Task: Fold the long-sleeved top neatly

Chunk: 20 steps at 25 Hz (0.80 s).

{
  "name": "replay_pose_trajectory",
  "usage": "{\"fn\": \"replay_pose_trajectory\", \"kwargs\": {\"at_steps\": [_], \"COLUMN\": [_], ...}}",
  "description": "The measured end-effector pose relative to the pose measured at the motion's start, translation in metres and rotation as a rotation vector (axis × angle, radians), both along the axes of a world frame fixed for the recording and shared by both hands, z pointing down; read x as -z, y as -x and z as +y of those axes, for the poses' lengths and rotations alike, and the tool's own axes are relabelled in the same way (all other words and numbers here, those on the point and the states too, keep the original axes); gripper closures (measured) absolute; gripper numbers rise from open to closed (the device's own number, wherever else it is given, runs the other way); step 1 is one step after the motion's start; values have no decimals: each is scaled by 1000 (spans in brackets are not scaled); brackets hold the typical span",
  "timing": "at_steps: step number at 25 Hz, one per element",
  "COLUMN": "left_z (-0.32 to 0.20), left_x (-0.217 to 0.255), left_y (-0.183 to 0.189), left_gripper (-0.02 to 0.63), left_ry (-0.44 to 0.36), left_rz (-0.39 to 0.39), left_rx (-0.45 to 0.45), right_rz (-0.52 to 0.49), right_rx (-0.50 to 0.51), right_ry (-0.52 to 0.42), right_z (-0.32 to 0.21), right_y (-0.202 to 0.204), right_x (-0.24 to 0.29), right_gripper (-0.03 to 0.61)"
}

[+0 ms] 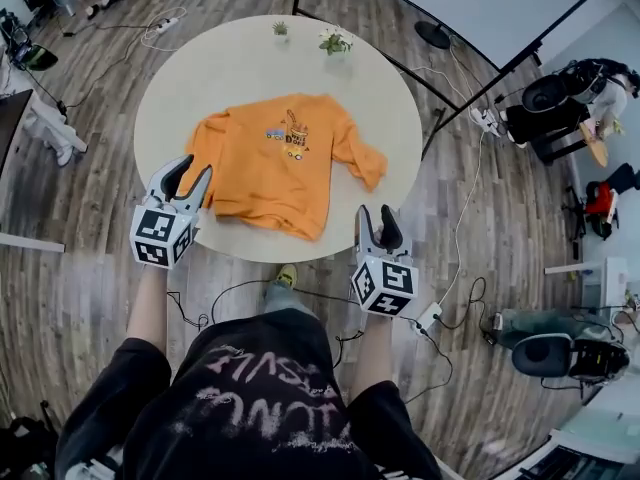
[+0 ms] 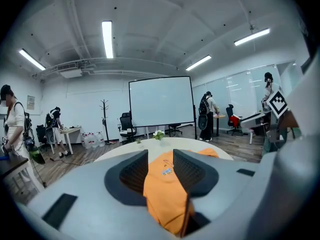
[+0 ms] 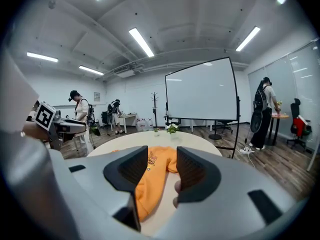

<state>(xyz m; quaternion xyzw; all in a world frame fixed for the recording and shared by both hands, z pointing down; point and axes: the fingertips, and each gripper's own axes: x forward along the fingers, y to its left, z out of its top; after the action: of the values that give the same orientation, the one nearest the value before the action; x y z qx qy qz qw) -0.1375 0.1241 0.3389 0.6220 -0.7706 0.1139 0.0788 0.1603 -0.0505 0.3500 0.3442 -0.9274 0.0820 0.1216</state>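
Note:
An orange long-sleeved top (image 1: 270, 158) lies spread on the round cream table (image 1: 385, 88), print side up, hem toward me. Its right sleeve is bent at the table's right side. My left gripper (image 1: 186, 176) hovers at the top's left lower edge, jaws open with nothing held. In the left gripper view the top (image 2: 162, 196) shows through the gap of that gripper (image 2: 160, 165). My right gripper (image 1: 377, 218) is open at the table's near right edge, just right of the hem corner. The right gripper view shows the top (image 3: 150, 186) ahead of its open jaws (image 3: 162, 168).
Two small potted plants (image 1: 335, 41) (image 1: 280, 29) stand at the table's far edge. A projection screen (image 1: 480, 8) on a stand is behind the table. Cables and a power strip (image 1: 430, 318) lie on the wood floor. Several people and office chairs are around the room.

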Motion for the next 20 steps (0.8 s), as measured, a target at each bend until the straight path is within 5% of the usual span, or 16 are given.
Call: {"fn": "replay_pose_trajectory", "kwargs": {"at_steps": [20], "left_z": [-143], "left_x": [2], "left_y": [72], "left_gripper": [459], "left_ry": [130], "left_rz": [-117], "left_rx": [-9], "right_rz": [71], "right_rx": [193], "right_ry": [31], "right_z": [-154], "right_y": [95], "right_x": [-17], "right_gripper": [393]}}
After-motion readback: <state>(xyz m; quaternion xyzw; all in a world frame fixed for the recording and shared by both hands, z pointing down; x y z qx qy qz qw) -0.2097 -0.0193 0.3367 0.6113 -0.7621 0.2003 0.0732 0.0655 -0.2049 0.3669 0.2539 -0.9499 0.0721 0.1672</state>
